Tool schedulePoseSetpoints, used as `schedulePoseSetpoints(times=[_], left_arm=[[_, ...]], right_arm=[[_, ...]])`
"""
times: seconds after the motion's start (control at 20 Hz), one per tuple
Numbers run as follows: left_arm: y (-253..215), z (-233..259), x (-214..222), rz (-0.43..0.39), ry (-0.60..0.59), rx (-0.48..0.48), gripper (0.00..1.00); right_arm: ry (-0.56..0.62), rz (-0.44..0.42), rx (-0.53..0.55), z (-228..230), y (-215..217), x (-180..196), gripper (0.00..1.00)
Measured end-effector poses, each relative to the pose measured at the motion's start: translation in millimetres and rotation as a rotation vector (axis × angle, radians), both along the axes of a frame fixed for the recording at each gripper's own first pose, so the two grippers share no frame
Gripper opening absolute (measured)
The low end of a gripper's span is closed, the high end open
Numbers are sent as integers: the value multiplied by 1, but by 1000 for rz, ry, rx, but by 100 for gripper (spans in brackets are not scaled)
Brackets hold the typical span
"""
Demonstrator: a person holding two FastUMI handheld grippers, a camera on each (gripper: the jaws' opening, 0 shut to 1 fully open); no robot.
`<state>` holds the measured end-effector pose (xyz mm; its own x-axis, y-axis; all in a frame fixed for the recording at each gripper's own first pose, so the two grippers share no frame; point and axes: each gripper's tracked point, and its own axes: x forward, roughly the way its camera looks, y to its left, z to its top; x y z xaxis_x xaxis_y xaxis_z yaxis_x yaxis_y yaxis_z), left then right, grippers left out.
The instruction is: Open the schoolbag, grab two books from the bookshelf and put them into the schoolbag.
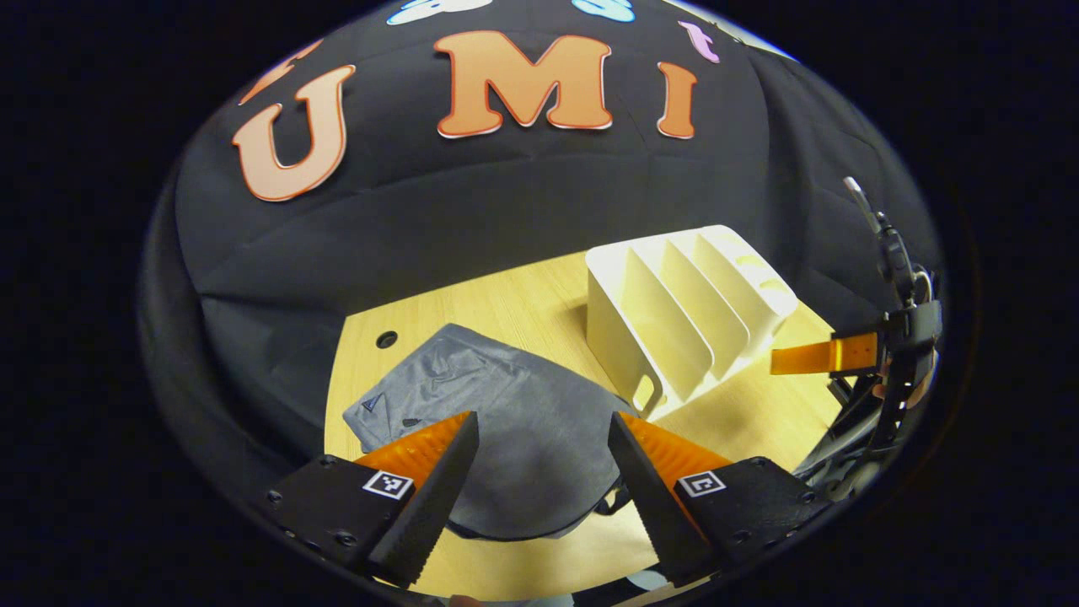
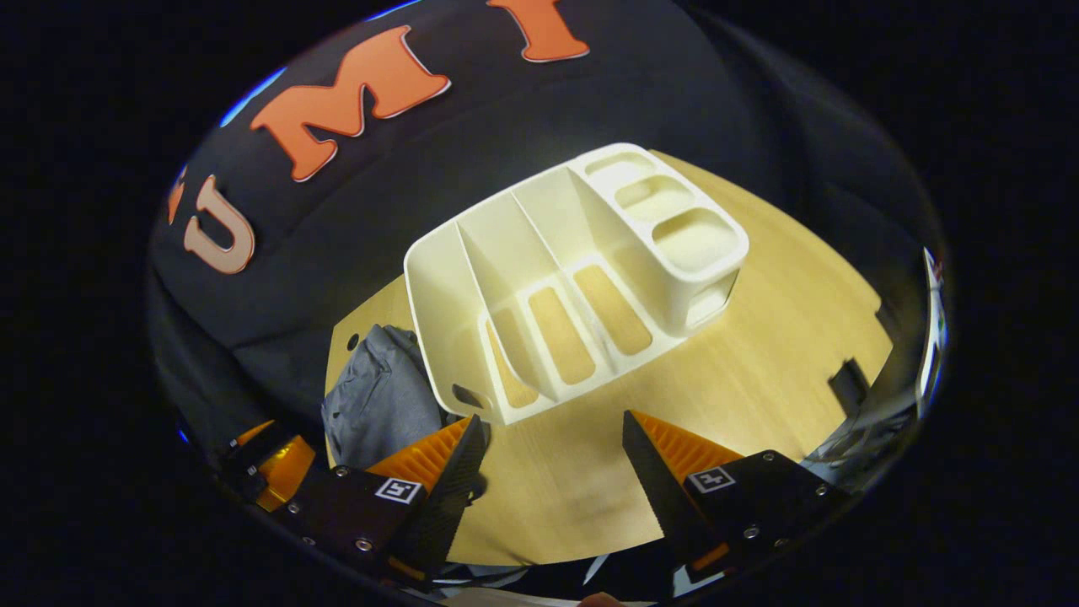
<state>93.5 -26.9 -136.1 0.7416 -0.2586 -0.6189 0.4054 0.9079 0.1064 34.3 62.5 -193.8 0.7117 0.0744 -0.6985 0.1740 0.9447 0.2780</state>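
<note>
A grey schoolbag (image 1: 514,396) lies flat on the wooden table (image 1: 523,303), right in front of my left gripper (image 1: 543,415), which is open above it with nothing between its fingers. I cannot tell whether the bag's zip is open. To the bag's right stands a white bookshelf (image 1: 674,320) whose divider slots are bare. In the right gripper view the bookshelf (image 2: 548,278) is straight ahead, and my right gripper (image 2: 554,416) hovers open over the bare table (image 2: 759,354) in front of it. The schoolbag (image 2: 383,396) lies to the shelf's left.
The right gripper (image 1: 826,356) shows at the far right of the left gripper view, the left gripper (image 2: 278,468) at the lower left of the right gripper view. A cable hole (image 1: 387,340) sits near the table's back-left corner. The booth's black cloth closes in behind.
</note>
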Motion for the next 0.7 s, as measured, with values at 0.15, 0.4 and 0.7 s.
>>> schedulePoseSetpoints(times=[0.15, 0.4, 0.7], left_arm=[[-32, 30, -1, 72, -91, -87, 98], [-63, 102, 1, 184, -324, -160, 98], [-86, 147, -25, 222, -492, -196, 97]], right_arm=[[-157, 62, -113, 46, -34, 18, 98], [-429, 98, -230, 145, -80, 25, 98], [-676, 104, -285, 209, -100, 10, 97]])
